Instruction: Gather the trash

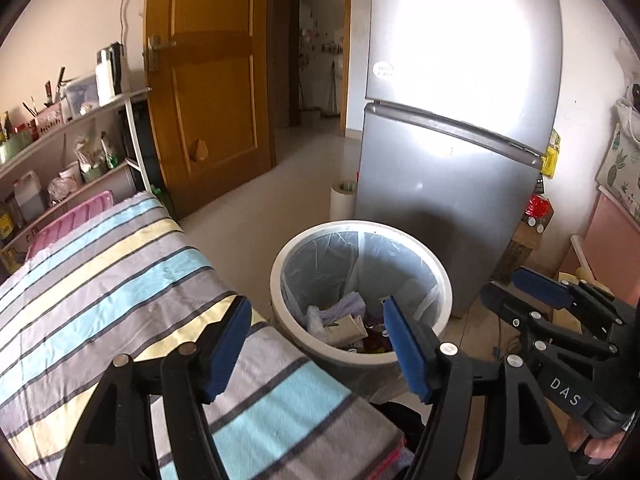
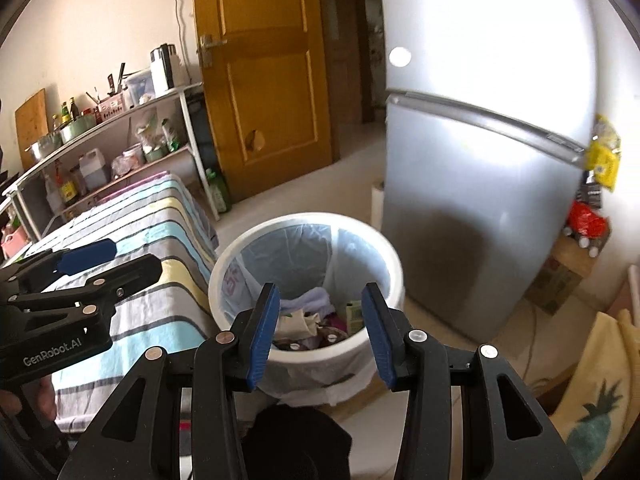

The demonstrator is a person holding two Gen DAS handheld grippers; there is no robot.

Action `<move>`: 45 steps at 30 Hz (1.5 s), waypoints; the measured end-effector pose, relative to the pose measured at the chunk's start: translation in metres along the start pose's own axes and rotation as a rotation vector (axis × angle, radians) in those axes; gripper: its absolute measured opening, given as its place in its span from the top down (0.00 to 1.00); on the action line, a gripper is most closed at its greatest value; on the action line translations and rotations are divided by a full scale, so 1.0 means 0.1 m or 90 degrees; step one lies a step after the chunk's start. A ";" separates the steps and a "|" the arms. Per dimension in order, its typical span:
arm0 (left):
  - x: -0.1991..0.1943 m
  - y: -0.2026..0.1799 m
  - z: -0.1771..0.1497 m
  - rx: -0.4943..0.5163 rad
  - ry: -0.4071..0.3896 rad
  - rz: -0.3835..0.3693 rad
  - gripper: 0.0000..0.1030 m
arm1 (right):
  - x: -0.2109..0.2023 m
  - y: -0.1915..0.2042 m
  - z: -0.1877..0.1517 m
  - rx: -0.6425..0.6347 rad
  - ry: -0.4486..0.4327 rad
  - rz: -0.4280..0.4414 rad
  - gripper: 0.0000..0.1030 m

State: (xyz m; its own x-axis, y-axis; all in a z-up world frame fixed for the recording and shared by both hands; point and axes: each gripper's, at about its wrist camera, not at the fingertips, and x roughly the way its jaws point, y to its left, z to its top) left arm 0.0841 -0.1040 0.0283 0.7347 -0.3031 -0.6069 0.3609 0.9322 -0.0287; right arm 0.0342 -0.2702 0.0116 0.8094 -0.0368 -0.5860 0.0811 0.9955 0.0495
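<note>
Below, the white trash bin [image 1: 360, 292], lined with a thin, slippery bag [image 2: 248, 280] and part-filled with light, crumpled, soft refuse, is shown beside the striped desk [image 1: 120, 280]; the left gripper [image 1: 316, 344] and right gripper [image 2: 320, 332] are seen with jaws apart and empty, and the bag's rim is judged the best hold.

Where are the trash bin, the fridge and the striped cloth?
trash bin [image 1: 442, 276], left wrist view, on its white rim.
fridge [image 1: 448, 184], left wrist view, on the lower door.
striped cloth [image 2: 168, 216], right wrist view, on a blue stripe.

Home kitchen: fridge [image 1: 452, 152], pantry shelves [image 2: 120, 140], wooden door [image 1: 208, 80].
</note>
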 end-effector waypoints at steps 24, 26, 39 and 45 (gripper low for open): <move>-0.45 -0.11 -0.36 -0.002 -0.036 0.067 0.23 | -0.45 0.18 -0.36 0.053 -0.028 -0.038 0.57; -0.45 -0.14 -0.37 0.003 -0.035 0.065 0.23 | -0.46 0.18 -0.37 0.056 -0.028 -0.040 0.57; -0.46 -0.19 -0.38 0.009 -0.033 0.070 0.23 | -0.50 0.20 -0.37 0.049 -0.038 -0.046 0.57; -0.46 -0.19 -0.38 0.009 -0.034 0.071 0.23 | -0.50 0.20 -0.36 0.050 -0.036 -0.045 0.57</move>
State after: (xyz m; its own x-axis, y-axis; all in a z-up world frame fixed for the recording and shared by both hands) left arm 0.0213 -0.1007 0.0264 0.8000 -0.2082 -0.5628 0.2827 0.9580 0.0474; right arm -0.0256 -0.2451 0.0124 0.8317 -0.1141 -0.5434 0.1826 0.9804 0.0735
